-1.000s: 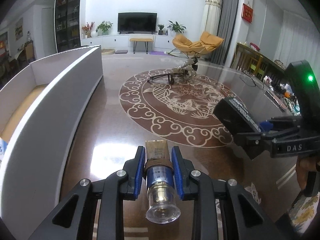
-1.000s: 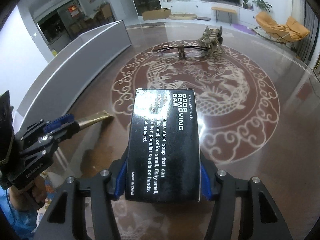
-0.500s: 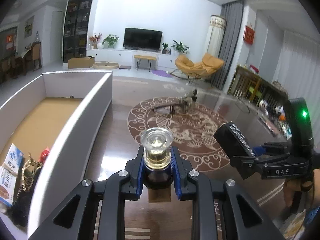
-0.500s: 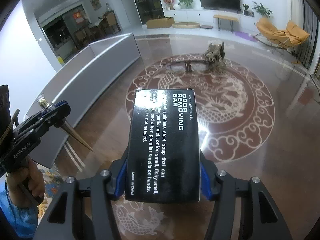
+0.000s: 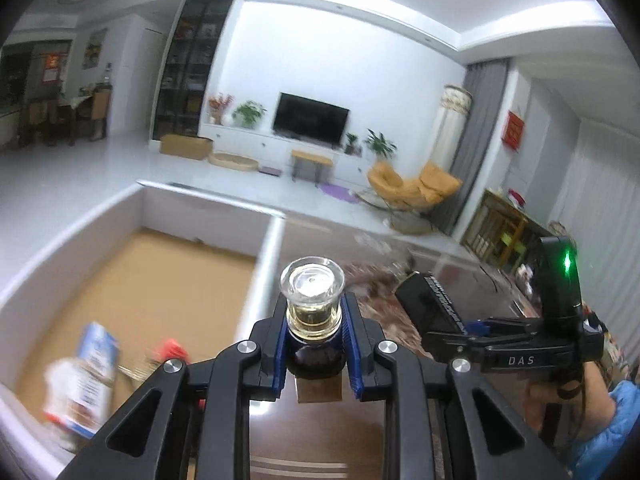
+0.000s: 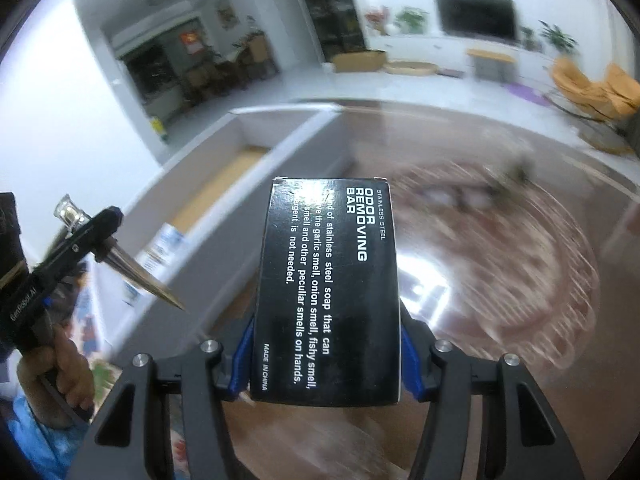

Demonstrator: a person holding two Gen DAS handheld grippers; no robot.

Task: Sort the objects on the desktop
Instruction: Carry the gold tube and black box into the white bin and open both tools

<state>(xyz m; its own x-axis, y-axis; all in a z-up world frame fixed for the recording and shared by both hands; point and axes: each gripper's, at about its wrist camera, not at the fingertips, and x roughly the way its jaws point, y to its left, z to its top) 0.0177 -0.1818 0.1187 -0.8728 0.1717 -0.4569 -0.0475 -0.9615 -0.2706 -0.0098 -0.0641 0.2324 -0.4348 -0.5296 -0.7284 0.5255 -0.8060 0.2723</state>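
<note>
My left gripper (image 5: 314, 320) is shut on a gold tube (image 5: 313, 292) with a clear cap, cap end up and toward the camera. It hangs above the brown table beside the near wall of a white bin (image 5: 262, 264). In the right wrist view the left gripper (image 6: 100, 236) shows at the left, the tube (image 6: 136, 276) slanting down out of it. My right gripper (image 6: 326, 356) is shut on a black carton (image 6: 328, 292) printed "ODOR REMOVING BAR", held above the table. The left wrist view has this right gripper (image 5: 460, 328) and the carton (image 5: 428, 300) at the right.
The bin has a cardboard-coloured floor; a blue-and-white carton (image 5: 88, 364) and a red item (image 5: 172, 348) lie at its near end. Blurred glasses (image 6: 456, 198) lie further out on the table's patterned medallion (image 6: 540, 280). A hand (image 6: 68, 376) grips the left tool.
Both grippers have risen with their loads. The tube has swung from lying cap-down to cap-up, and the left gripper has moved closer to the bin, whose inside now shows.
</note>
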